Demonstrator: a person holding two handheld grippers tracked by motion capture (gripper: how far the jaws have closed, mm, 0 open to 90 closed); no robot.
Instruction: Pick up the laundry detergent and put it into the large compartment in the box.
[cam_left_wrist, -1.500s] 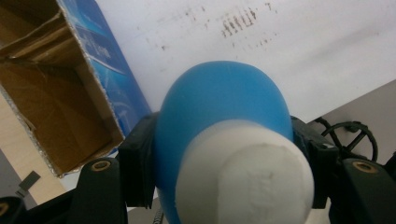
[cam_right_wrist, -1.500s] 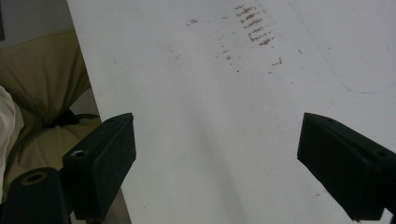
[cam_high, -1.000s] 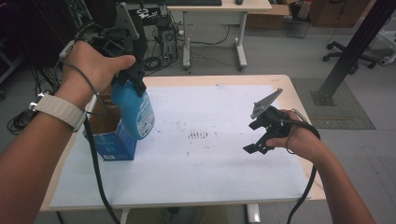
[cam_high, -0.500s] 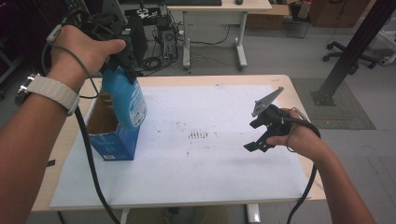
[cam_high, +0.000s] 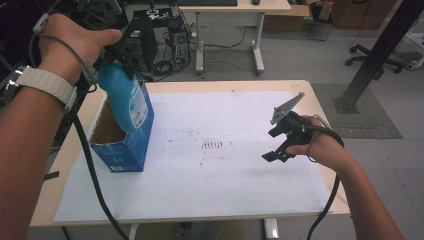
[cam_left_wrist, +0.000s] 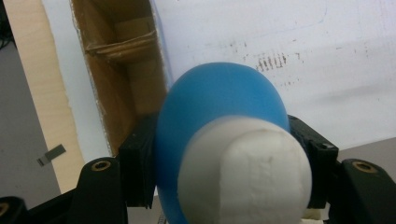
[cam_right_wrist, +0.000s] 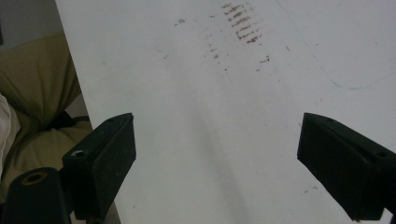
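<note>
At the near edge of the table (cam_high: 60, 150), a person's two forearms reach in over a white sheet (cam_high: 200, 190) that covers most of the wooden top. The right hand (cam_high: 320, 147) holds the right gripper (cam_high: 275, 145) low above the sheet's right half, its black jaws spread wide with bare paper between them and touching nothing; a grey three-cornered plate sits on top of it and a black cable trails back along the arm. A patch of dark smudged marks (cam_high: 212, 145) lies near the middle of the sheet. Farther back on the left, the left hand (cam_high: 75, 42), a pale watch strap (cam_high: 47, 85) on its wrist, raises the left gripper (cam_high: 122, 52), whose jaws are clamped on the neck of a blue bottle (cam_high: 122, 97) with a white cap (cam_left_wrist: 245, 177). The bottle hangs over an open blue cardboard box (cam_high: 122, 150) standing on the sheet's left edge, its lower part down inside the opening. Beyond the table stand a second desk (cam_high: 235, 10) and tangled cables on a grey floor.
</note>
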